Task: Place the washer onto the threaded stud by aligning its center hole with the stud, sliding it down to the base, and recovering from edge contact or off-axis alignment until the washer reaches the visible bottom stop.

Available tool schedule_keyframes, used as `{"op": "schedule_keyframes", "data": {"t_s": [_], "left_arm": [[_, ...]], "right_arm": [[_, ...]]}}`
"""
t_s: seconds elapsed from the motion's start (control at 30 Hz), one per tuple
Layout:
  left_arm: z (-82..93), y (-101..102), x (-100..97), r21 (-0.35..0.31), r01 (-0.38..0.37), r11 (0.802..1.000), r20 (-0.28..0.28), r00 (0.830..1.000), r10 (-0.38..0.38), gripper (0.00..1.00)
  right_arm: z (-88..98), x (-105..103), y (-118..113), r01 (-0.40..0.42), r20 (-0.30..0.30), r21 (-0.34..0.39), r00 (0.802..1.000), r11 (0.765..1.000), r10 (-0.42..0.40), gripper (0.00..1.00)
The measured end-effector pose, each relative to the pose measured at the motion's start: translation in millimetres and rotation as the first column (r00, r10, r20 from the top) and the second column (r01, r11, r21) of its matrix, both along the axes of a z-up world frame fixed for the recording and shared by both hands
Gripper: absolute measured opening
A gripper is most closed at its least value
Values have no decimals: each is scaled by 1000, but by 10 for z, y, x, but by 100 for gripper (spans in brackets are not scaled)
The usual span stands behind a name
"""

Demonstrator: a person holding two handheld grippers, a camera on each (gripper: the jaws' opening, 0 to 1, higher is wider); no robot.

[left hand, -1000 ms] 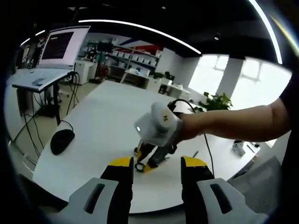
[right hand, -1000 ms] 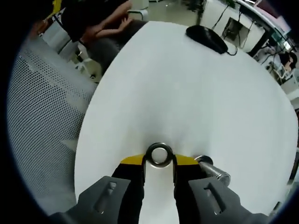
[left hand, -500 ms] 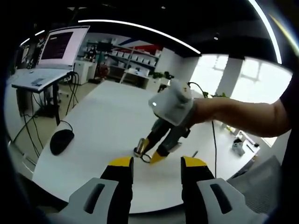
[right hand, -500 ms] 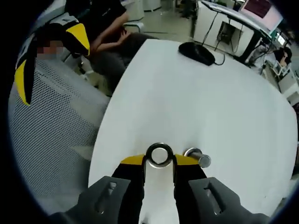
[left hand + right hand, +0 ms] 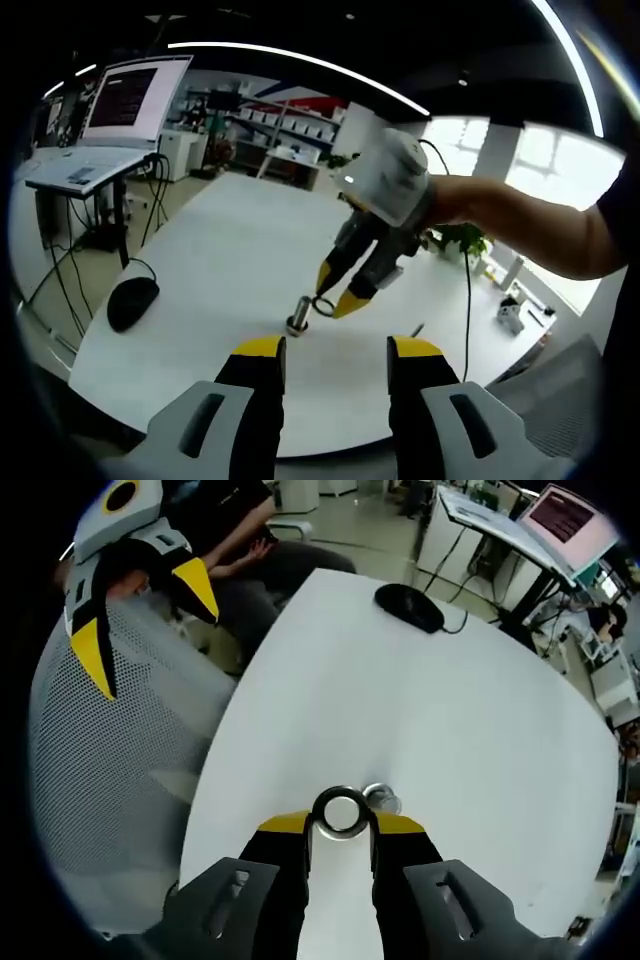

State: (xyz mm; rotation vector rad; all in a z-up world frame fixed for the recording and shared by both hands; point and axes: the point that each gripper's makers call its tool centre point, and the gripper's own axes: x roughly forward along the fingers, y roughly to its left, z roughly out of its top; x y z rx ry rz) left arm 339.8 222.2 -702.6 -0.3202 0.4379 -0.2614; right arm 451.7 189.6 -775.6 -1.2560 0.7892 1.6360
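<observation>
A short threaded stud [image 5: 298, 316] stands upright on the white table [image 5: 220, 270]. My right gripper [image 5: 336, 290], held by a hand, hangs tip-down just right of the stud and above it. It is shut on a steel washer [image 5: 323, 306]. From the right gripper view, the washer [image 5: 341, 793] sits flat between the yellow tips of the right gripper [image 5: 341, 823]. The stud's top [image 5: 380, 799] shows end-on, close against the washer's right edge, not under the hole. My left gripper [image 5: 338, 350] stands open at the table's near edge; it also shows as the left gripper [image 5: 145, 620] at the upper left.
A black mouse [image 5: 132, 302] lies on the table's left corner, also the mouse [image 5: 410, 608] at the far end. A screen [image 5: 130, 100] stands on a side desk. A grey mesh chair [image 5: 100, 760] is beside the table, and a seated person [image 5: 240, 540] is beyond it.
My right gripper has risen off the table with the washer and now hangs higher beside the stud. The stud's top now sits closer to the washer. My left gripper has stayed put.
</observation>
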Motion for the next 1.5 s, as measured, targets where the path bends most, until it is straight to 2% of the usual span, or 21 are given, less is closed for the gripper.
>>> {"op": "schedule_keyframes", "data": {"t_s": [0.4, 0.7, 1.5], "left_arm": [[-7, -4, 0, 1, 2, 1000, -5, 1000, -2, 39], [-8, -2, 3, 1, 2, 1000, -6, 1000, -2, 39], [-6, 13, 10, -3, -5, 1000, -5, 1000, 5, 39]], "right_arm": [[-106, 210, 48, -41, 71, -57, 996, 998, 45, 23], [-191, 245, 125, -54, 75, -78, 995, 995, 60, 23], [-480, 302, 120, -65, 63, -142, 995, 988, 75, 23]]}}
